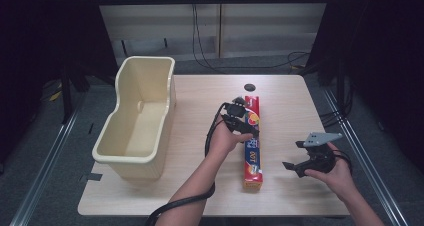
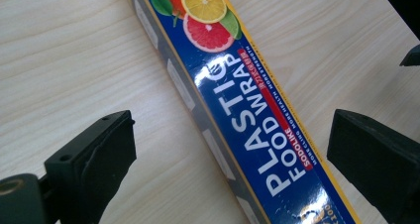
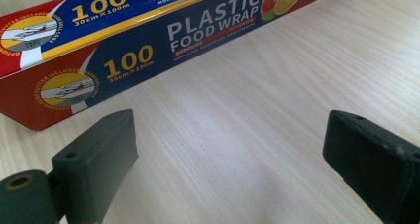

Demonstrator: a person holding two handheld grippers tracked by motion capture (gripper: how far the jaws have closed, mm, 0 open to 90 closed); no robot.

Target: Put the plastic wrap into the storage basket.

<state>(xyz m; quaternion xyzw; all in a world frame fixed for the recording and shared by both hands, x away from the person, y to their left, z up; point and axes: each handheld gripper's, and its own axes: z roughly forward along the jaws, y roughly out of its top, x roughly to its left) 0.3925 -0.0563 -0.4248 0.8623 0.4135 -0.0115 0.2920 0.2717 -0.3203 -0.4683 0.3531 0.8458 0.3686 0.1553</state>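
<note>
A long red and blue box of plastic food wrap (image 1: 253,141) lies flat on the wooden table (image 1: 285,96), running from near to far. My left gripper (image 1: 245,127) hovers over the box's middle. In the left gripper view the box (image 2: 237,105) runs between the wide-open jaws of that gripper (image 2: 233,154), touching neither. My right gripper (image 1: 296,167) is held to the right of the box, near its closer end. In the right gripper view that gripper (image 3: 230,159) stands open over bare wood, with the box (image 3: 148,45) lying across the scene beyond it.
A cream plastic tub (image 1: 137,118) stands empty at the table's left side. A dark round hole (image 1: 250,87) sits in the tabletop beyond the box's far end. Black cables (image 1: 210,136) trail from the grippers. Bare wood lies between the box and the tub.
</note>
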